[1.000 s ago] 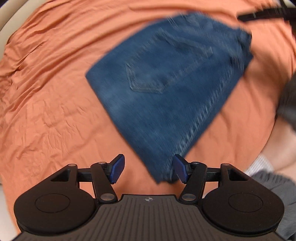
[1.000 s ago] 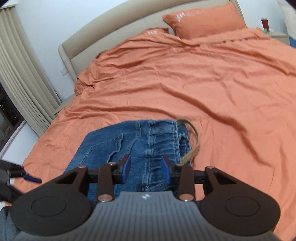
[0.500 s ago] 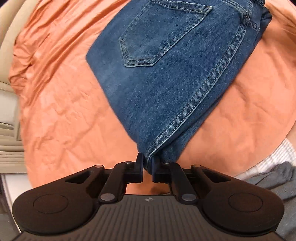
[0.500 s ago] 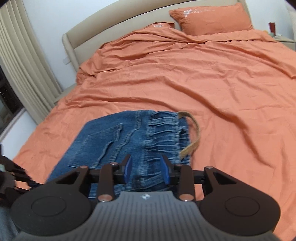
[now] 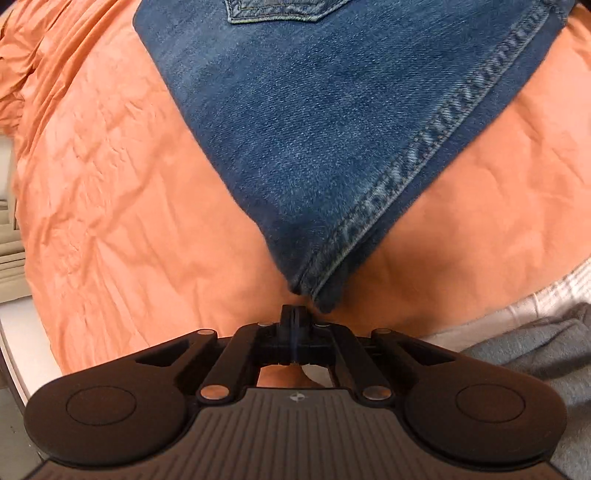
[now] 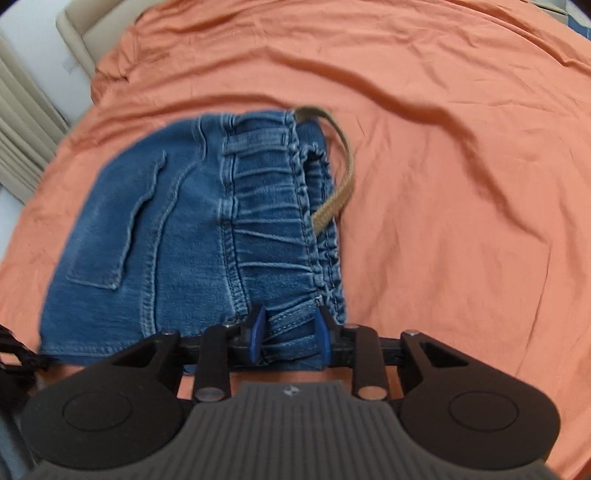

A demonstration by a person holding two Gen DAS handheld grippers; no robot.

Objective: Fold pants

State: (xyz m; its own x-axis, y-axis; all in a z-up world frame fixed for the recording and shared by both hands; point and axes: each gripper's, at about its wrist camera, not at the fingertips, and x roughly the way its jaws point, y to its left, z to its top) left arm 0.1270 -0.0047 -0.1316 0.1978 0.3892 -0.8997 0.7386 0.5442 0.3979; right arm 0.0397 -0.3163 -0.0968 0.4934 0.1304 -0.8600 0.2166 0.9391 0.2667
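Observation:
Folded blue denim pants (image 5: 332, 122) lie on the orange bed sheet (image 5: 110, 221). In the left wrist view my left gripper (image 5: 293, 314) is shut, its tips just short of the near corner of the fold; no cloth shows between them. In the right wrist view the pants (image 6: 177, 229) show a back pocket, an elastic waistband and a tan belt (image 6: 338, 184). My right gripper (image 6: 290, 332) is open, its blue pads either side of the waistband's near corner.
The orange sheet (image 6: 461, 166) spreads wide to the right and far side. A beige headboard (image 6: 74, 22) and curtain (image 6: 22, 140) stand at far left. Grey clothing (image 5: 546, 354) and the bed's edge lie at the lower right of the left wrist view.
My left gripper closed on the pants' corner, then moved nearer; now it is fully shut just short of the corner. My right gripper came down to the waistband corner, still open.

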